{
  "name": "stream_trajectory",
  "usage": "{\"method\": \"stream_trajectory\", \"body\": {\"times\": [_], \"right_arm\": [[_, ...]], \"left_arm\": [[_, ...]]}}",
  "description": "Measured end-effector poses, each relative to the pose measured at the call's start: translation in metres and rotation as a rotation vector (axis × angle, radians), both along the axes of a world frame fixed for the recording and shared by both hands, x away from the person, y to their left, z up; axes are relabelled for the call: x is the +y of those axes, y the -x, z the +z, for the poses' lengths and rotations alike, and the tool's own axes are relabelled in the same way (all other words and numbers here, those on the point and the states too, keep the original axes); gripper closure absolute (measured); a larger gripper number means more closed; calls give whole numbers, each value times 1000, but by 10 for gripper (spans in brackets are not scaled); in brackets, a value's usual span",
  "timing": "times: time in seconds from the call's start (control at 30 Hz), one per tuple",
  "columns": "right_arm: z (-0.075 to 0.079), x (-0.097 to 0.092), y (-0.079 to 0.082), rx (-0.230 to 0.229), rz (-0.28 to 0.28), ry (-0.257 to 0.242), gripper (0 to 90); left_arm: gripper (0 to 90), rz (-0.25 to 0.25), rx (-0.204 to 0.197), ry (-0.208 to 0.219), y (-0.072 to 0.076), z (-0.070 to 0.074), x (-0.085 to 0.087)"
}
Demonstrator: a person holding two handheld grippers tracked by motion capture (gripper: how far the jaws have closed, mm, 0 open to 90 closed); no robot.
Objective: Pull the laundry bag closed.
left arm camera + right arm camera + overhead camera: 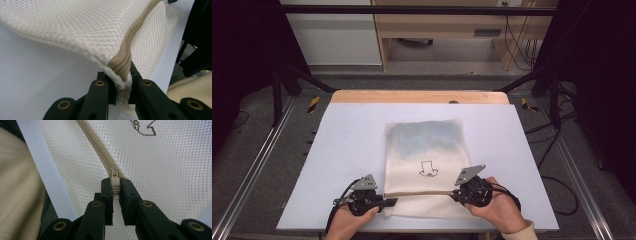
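A cream mesh laundry bag [424, 150] lies on the pale blue table top [347, 150], with a small dark drawing on it and a beige zipper [417, 193] running across its near end. My left gripper [386, 202] is shut on the bag's left edge, where the zipper's end [122, 67] is pinched between the jaws along with the mesh [75, 25]. My right gripper [457, 194] is shut on the beige zipper pull [115, 185] at the right end of the zipper [100, 150]. The bag's near edge is lifted slightly off the table.
A wooden strip [417, 96] borders the table's far edge. Black frame legs [287, 80] and cables [557, 150] stand at both sides. Wooden furniture [447, 30] is on the floor beyond. The person's hands [497, 212] rest at the near edge.
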State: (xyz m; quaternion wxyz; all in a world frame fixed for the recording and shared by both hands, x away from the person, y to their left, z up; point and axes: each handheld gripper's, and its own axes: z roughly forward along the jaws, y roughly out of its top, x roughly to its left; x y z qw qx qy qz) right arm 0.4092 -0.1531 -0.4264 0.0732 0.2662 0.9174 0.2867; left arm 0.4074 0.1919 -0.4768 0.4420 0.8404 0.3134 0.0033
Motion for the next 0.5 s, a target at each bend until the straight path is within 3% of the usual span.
{"method": "stream_trajectory", "body": {"times": [0.5], "right_arm": [[1,-7,1,-1,-22,5,820]], "left_arm": [[832,2,-10,-1,0,1,0]]}}
